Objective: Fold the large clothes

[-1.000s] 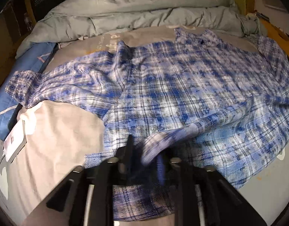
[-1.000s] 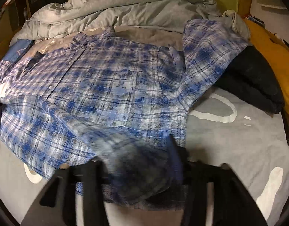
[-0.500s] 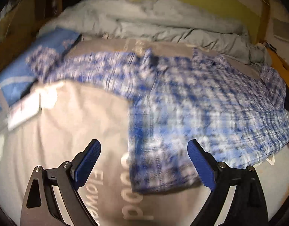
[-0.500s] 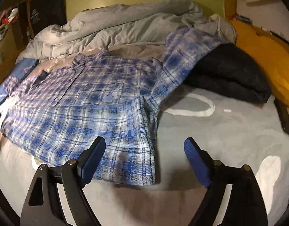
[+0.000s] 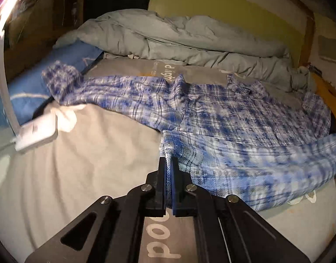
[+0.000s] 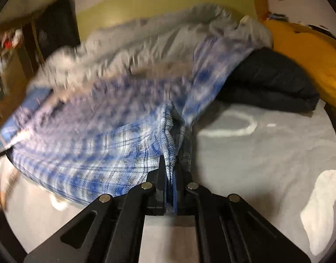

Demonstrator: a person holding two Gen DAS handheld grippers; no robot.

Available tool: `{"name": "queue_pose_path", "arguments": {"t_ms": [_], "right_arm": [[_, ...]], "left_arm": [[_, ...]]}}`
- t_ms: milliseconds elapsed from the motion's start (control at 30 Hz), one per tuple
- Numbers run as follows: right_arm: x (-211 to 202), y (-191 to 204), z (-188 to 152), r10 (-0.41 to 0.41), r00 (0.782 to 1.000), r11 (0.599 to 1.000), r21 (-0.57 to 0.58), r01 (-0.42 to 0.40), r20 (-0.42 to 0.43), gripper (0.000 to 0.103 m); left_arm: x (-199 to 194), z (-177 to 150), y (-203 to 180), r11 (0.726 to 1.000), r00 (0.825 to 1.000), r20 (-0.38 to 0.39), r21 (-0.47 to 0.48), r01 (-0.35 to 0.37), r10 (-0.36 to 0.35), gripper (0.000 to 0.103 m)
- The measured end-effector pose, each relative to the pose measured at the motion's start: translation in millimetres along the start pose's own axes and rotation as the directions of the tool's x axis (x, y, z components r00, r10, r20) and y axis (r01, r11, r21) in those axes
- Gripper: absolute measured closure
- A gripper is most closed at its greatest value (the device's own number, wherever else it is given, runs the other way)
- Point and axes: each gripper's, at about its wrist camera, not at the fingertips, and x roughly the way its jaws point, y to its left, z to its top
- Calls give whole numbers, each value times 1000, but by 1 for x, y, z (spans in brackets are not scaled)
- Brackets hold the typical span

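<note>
Both sets of fingers, spread wide a moment ago, now pinch the plaid shirt's [image 5: 222, 118] hem corners.

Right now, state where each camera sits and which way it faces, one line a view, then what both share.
Left wrist: on the left gripper, looking forward and down over the bed; its fingers pinch the plaid shirt hem.
Right wrist: on the right gripper, facing likewise; it pinches the shirt's other corner.
Shared: shirt, grey duvet, bed sheet.
</note>
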Motion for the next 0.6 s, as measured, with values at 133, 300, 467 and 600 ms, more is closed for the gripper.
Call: {"name": "queue_pose_path", "arguments": {"t_ms": [133, 300, 467, 600], "right_arm": [[21, -8, -14, -26, 995, 999, 32, 29, -94, 100], [41, -9, -25, -81, 988, 997, -1, 82, -129, 95], [28, -10, -21, -119, 992, 993, -10, 118, -48, 62], [18, -9, -17, -85, 996, 996, -5, 85, 2, 34]], "left_arm": [[19, -11, -4, 999, 998, -60, 35, -15, 17, 99], [36, -28, -2, 998, 993, -105, 37, -57, 61, 97], [24, -24, 0, 991, 991, -28, 38, -132, 133, 26], [16, -17, -2, 995, 995, 33, 36, -92, 91, 17]]}}
